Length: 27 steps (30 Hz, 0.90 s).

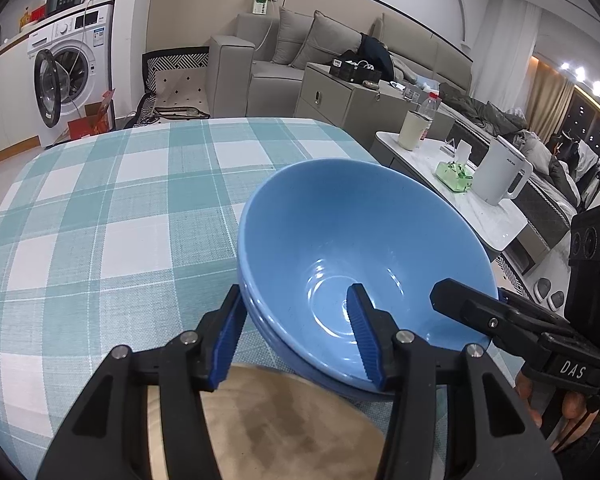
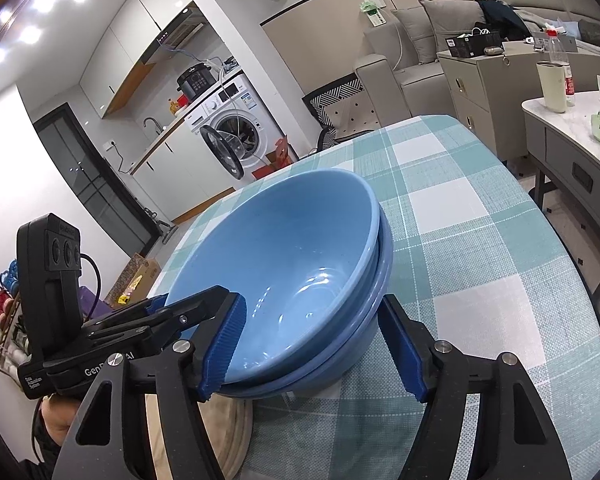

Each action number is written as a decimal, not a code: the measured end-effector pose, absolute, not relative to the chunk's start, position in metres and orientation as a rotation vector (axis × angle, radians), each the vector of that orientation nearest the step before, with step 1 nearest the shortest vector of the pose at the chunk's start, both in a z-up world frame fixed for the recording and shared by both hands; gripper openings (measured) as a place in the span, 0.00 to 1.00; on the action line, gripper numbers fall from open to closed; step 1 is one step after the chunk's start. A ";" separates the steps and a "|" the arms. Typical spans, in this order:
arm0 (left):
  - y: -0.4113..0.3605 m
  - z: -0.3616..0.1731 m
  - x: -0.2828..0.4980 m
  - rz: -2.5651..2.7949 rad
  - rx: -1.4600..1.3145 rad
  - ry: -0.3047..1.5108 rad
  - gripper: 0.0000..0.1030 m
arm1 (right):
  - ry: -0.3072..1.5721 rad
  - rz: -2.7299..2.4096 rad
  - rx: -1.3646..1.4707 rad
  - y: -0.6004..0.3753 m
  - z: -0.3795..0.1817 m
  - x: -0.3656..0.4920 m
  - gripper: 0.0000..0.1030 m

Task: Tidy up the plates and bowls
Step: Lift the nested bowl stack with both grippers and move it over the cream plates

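Left wrist view: left gripper [image 1: 296,336] is spanning the near rim of the bowls [image 1: 364,264], two blue ones nested, one finger outside, one inside, jaws wide and not pinching. A plate [image 1: 284,428] is lying just below the fingers on the tablecloth [image 1: 100,220].

Right wrist view: right gripper [image 2: 316,348] is straddling the bowls' [image 2: 296,264] near rim, gaps showing at both pads, so jaws are wide. The left gripper [image 2: 196,312] is reaching in from its left.

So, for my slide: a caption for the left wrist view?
Both grippers straddle the rims of two stacked blue bowls over a checked tablecloth.
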<state>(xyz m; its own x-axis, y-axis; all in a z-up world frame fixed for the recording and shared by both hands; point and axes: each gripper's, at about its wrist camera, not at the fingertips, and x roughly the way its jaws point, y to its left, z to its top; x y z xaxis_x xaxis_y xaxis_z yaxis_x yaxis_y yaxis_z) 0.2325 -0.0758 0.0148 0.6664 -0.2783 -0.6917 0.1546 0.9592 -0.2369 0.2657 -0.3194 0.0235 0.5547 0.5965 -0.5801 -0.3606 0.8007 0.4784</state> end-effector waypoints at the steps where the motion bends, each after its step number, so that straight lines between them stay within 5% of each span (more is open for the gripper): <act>1: -0.076 0.015 0.233 -0.246 -0.163 0.806 0.49 | 0.802 0.576 0.321 -0.319 0.024 0.266 0.68; 27: -0.073 0.021 0.233 -0.234 -0.149 0.796 0.49 | 0.797 0.578 0.321 -0.320 0.025 0.265 0.67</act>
<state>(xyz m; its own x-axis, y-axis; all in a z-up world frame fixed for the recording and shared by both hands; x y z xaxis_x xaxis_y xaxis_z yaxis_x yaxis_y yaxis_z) 0.2327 -0.0729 0.0208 0.6760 -0.2630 -0.6884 0.1511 0.9638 -0.2199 0.2648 -0.3197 0.0250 0.5569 0.5970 -0.5775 -0.3630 0.8003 0.4772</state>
